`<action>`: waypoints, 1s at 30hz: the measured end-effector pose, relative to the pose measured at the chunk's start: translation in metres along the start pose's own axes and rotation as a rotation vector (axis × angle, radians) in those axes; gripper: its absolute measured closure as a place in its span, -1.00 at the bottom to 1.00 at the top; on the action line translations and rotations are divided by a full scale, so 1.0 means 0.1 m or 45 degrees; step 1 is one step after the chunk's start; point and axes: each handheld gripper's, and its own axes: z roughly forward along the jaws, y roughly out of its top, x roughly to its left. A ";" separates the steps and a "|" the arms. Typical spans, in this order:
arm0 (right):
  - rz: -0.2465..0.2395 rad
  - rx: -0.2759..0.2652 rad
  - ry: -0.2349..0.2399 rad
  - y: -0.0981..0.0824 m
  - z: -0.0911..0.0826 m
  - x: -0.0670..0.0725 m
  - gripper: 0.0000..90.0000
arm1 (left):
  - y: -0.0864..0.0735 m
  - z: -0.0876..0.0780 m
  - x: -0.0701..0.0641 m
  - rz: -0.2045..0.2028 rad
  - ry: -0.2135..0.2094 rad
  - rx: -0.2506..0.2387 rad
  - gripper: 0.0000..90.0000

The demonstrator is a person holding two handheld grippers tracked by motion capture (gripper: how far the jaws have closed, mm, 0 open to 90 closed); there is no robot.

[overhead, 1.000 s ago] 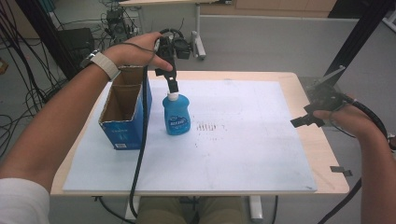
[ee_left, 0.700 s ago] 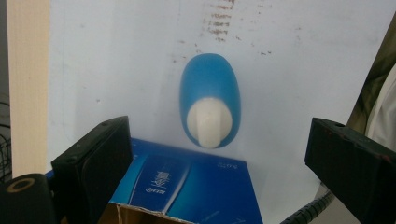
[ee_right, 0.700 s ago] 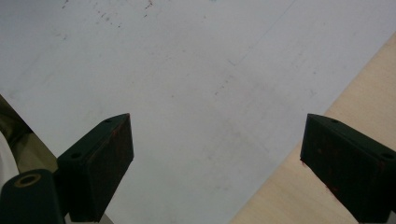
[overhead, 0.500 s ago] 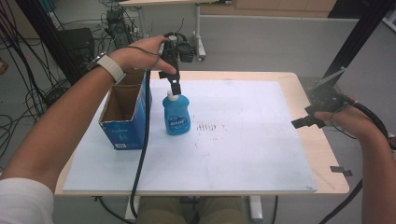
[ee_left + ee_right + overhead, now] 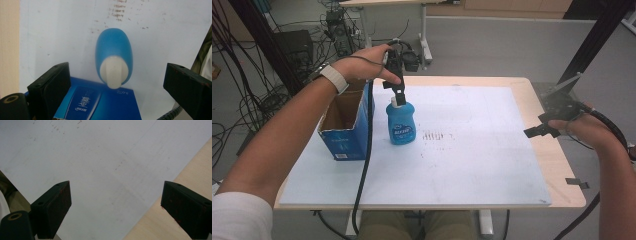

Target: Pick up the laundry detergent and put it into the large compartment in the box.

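My left hand-held gripper hangs directly above the blue bottle, jaws pointing down and spread wide with nothing between them; in the left gripper view I look straight down past both black jaws onto the bottle's white cap, which sits in the gap between them, clear of either pad. That is the relation I care about: the bottle stands upright on the white mat of the table, its long axis vertical and running straight up toward the gripper, so I judge the coming move to be a plain descent along that axis until the jaws straddle the cap or neck. Just beside the bottle, on its left in the high view, stands the open blue cardboard box, close enough that I would watch the near jaw against its wall. My right hand-held gripper is well apart at the table's right edge, jaws also wide and empty, over bare mat, so the left hand is clearly the nearer one.
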 end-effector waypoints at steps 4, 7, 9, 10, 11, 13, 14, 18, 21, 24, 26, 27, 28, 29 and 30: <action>0.000 0.001 0.000 0.00 0.00 0.00 -0.79 | -0.02 0.03 0.02 -0.006 -0.003 -0.007 -0.82; 0.002 0.003 0.001 0.00 0.01 0.00 -0.79 | -0.03 0.05 0.03 -0.009 -0.002 -0.010 -0.82; 0.002 0.003 0.000 0.00 0.01 0.00 -0.79 | -0.03 0.07 0.03 -0.011 -0.003 -0.013 -0.82; 0.002 0.004 0.001 0.00 0.01 0.00 -0.79 | -0.03 0.08 0.03 -0.007 -0.003 -0.010 -0.82; 0.002 0.003 0.001 0.00 0.01 0.00 -0.79 | -0.03 0.09 0.03 -0.008 -0.004 -0.011 -0.82; 0.002 0.003 0.000 0.00 0.01 0.00 -0.79 | -0.02 0.11 0.03 -0.007 -0.008 -0.009 -0.82; 0.003 0.002 0.000 0.00 0.01 0.00 -0.79 | -0.02 0.11 0.03 -0.005 -0.010 -0.009 -0.82; 0.002 0.002 0.001 0.00 0.02 0.00 -0.79 | 0.00 0.14 0.03 -0.008 -0.011 -0.005 -0.82; 0.002 0.001 0.002 0.00 0.02 0.00 -0.79 | 0.01 0.14 0.04 -0.005 -0.008 -0.002 -0.82; 0.000 0.000 0.001 0.00 0.01 0.00 -0.79 | 0.01 0.15 0.03 -0.007 -0.007 -0.004 -0.83; -0.001 -0.002 0.001 0.01 0.01 0.00 -0.79 | 0.01 0.16 0.04 -0.005 -0.008 -0.001 -0.83; -0.001 -0.002 0.001 0.01 0.01 0.00 -0.79 | 0.01 0.16 0.03 -0.009 -0.008 -0.001 -0.82; -0.001 -0.003 0.001 0.01 0.01 0.00 -0.79 | 0.01 0.16 0.04 -0.008 -0.008 -0.003 -0.83; -0.002 -0.002 0.001 0.01 0.01 0.00 -0.79 | 0.01 0.16 0.04 -0.007 -0.009 -0.003 -0.83; -0.002 -0.001 0.001 0.01 0.01 0.00 -0.79 | 0.01 0.16 0.03 -0.009 -0.007 -0.006 -0.83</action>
